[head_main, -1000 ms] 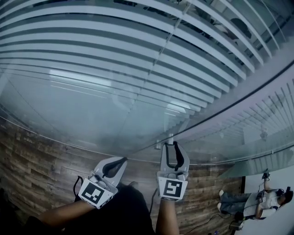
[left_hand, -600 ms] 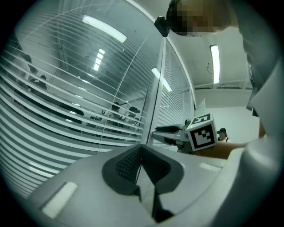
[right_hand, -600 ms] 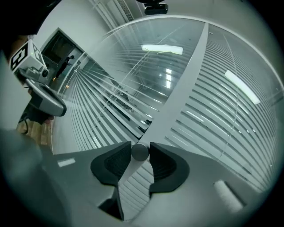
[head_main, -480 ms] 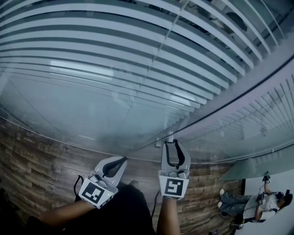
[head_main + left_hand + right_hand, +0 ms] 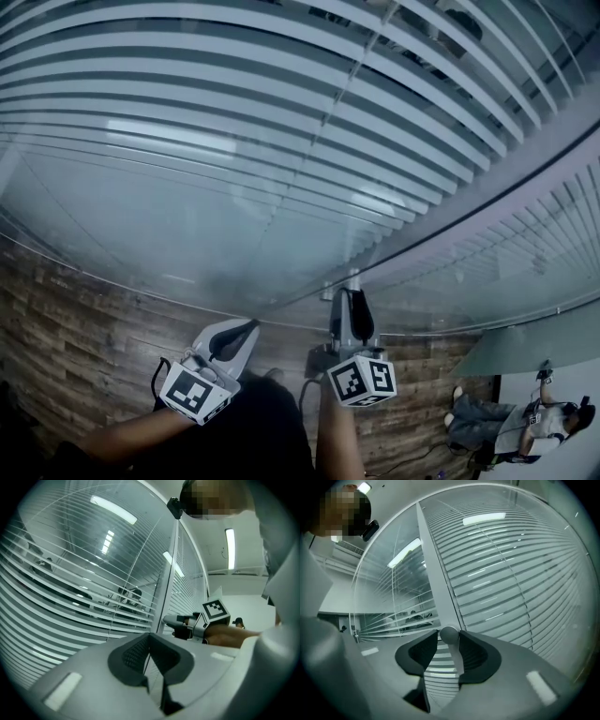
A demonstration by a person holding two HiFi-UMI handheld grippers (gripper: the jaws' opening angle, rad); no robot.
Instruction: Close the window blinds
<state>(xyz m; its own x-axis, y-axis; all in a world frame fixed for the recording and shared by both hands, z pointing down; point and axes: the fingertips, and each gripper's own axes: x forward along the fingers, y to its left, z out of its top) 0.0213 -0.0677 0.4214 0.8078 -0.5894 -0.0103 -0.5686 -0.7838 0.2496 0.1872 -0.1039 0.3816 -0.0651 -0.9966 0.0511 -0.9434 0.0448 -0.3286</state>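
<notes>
Partway, seemingly: blind slats [image 5: 187,92] show gaps, right claw [image 5: 448,633] pinches the tilt knob [image 5: 449,636] with jaws just easing apart, left claw [image 5: 150,635] closed and empty.

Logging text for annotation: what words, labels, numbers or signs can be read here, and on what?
No readable words, numbers or brands anywhere.
Left gripper, marker cube: black-and-white square pattern, no letters.
Right gripper, marker cube: same kind of pattern, no letters; its jaws, just opening, have the knob between them.
Person at lower right: too small to show any print.
</notes>
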